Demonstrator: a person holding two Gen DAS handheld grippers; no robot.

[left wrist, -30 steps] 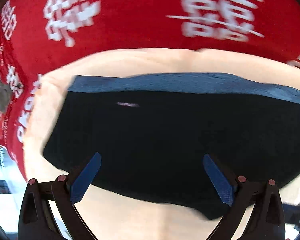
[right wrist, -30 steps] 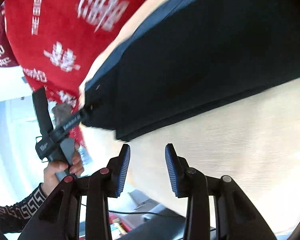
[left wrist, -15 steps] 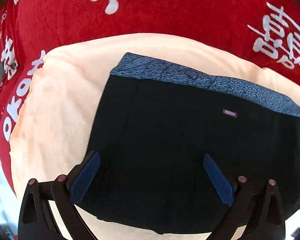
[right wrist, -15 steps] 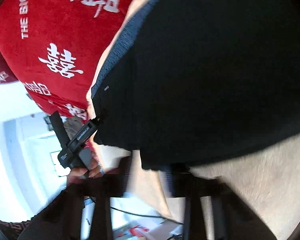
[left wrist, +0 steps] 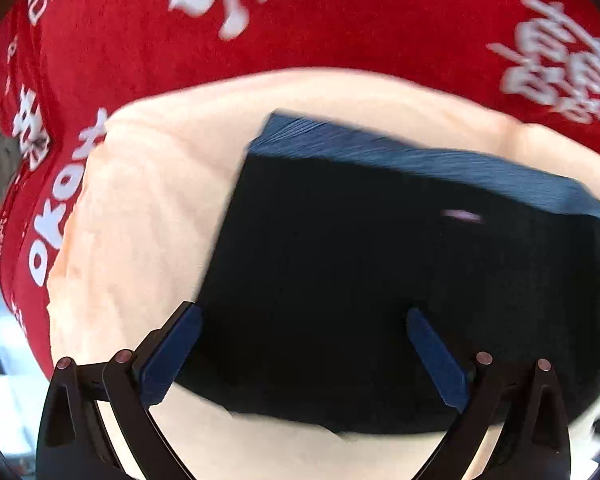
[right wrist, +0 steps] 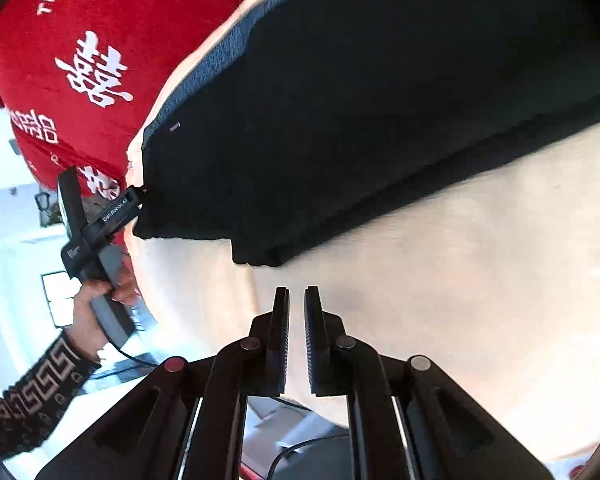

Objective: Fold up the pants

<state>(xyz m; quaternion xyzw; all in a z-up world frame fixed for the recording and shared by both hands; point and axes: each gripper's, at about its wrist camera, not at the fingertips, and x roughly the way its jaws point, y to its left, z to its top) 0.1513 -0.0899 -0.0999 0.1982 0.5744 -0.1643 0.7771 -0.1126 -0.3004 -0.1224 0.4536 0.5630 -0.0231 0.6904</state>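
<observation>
Both tools show here. Right tool point(right wrist: 297, 312) has its jaws a narrow gap apart and opening, nothing between them, only bare cream cover behind; the folded corner of the pants point(right wrist: 380, 100) lies just beyond its tips at 12 o'clock, apart from them. Left tool point(left wrist: 300, 344) is released, its blue pads point(left wrist: 172, 356) spread wide over the near part of the dark cloth, gripping nothing. In the right wrist view it appears at 9 o'clock, held by a hand point(right wrist: 96, 300) in a patterned sleeve point(right wrist: 32, 396), its tip at the pants' left edge. Pants lie folded flat, black with a blue-grey waistband point(left wrist: 420, 164) along the far edge, on a cream cushion point(left wrist: 148, 208). Beyond, from 10 to 2 o'clock, spreads a red blanket point(left wrist: 340, 28) with white characters.
</observation>
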